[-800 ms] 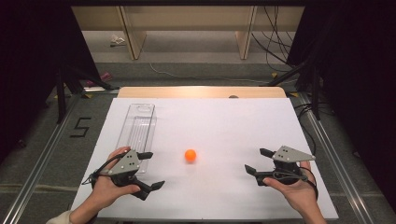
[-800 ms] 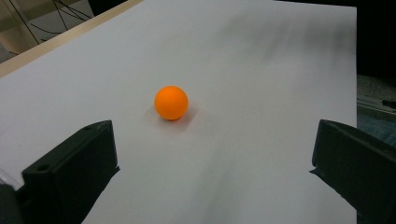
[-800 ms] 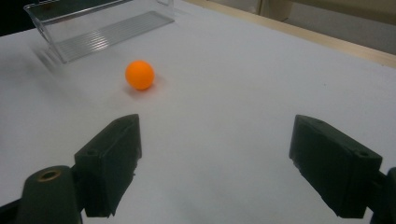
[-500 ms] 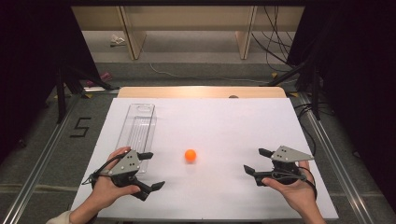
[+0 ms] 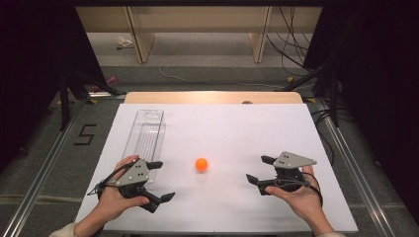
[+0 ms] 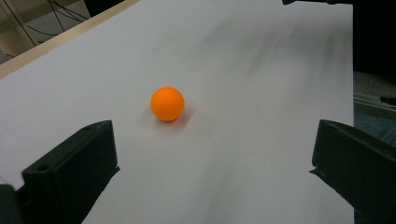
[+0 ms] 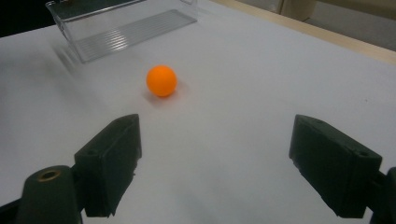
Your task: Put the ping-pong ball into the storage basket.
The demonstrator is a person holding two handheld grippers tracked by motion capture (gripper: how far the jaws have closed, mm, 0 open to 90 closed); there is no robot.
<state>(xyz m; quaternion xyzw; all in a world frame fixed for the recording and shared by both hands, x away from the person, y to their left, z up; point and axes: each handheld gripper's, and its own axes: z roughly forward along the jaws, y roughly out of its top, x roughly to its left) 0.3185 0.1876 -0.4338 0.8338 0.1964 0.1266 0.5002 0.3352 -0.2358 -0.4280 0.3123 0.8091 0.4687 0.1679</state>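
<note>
A clear plastic tray [image 5: 145, 137] lies on the white bench [image 5: 257, 128], just beyond the left hand-held gripper [image 5: 160, 181], touching nothing else.

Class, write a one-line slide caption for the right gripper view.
Right gripper, jaws open, faces a small orange ball on the white table.

A single digit "5" [image 5: 85, 134] is seen marked in black on the grey floor left of the desk [image 5: 276, 128].

Black two-jaw grippers [image 5: 162, 180]; grey three-cornered plates [image 5: 292, 160]; trailing black cables
</note>
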